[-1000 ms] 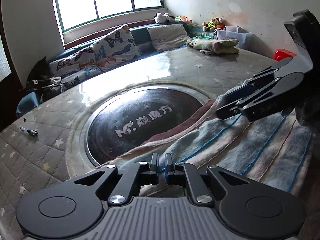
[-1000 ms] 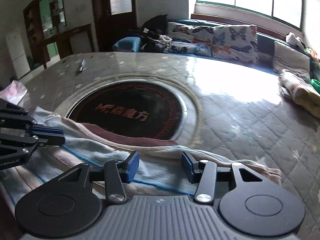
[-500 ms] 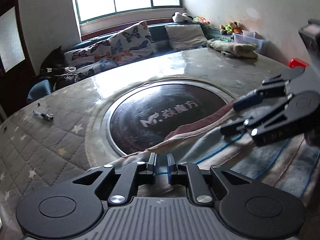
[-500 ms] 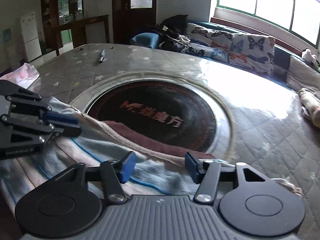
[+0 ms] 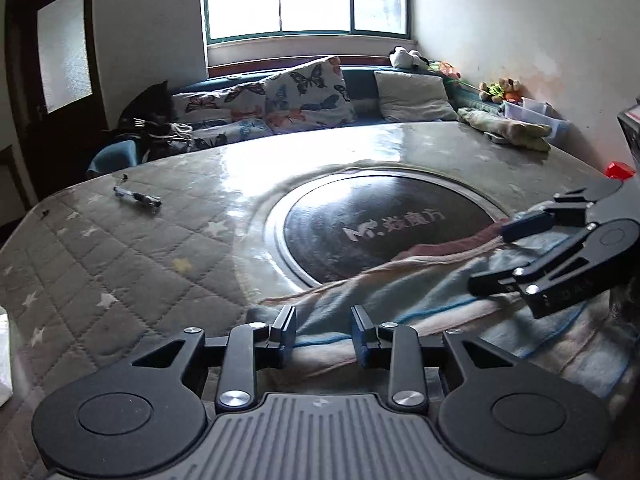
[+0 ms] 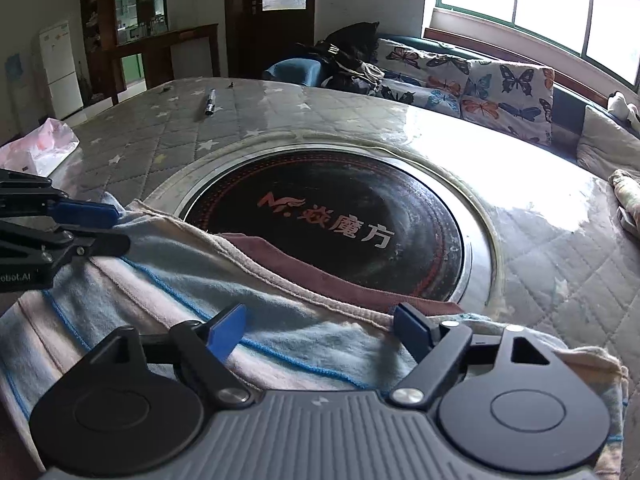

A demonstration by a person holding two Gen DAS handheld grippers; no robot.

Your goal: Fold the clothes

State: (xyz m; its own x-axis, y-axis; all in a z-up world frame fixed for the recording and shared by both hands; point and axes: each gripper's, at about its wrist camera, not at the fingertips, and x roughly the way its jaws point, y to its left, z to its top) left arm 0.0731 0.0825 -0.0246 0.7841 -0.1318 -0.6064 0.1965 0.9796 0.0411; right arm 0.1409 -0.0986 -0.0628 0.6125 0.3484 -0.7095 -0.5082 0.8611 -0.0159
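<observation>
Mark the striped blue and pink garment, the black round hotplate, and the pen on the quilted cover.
striped blue and pink garment [image 6: 280, 336], right wrist view, light-blue band
black round hotplate [image 6: 328, 220], right wrist view, printed logo
pen [image 5: 138, 199], left wrist view, mid-barrel

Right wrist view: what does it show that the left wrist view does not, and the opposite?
Only the right wrist view shows the white fridge, the wooden cabinet and the pink plastic bag. Only the left wrist view shows the stuffed toys, the clear storage box and a red object. Both show the striped garment, the black round hotplate, the butterfly cushions, the pen-like object, and both open grippers: left gripper, right gripper.
</observation>
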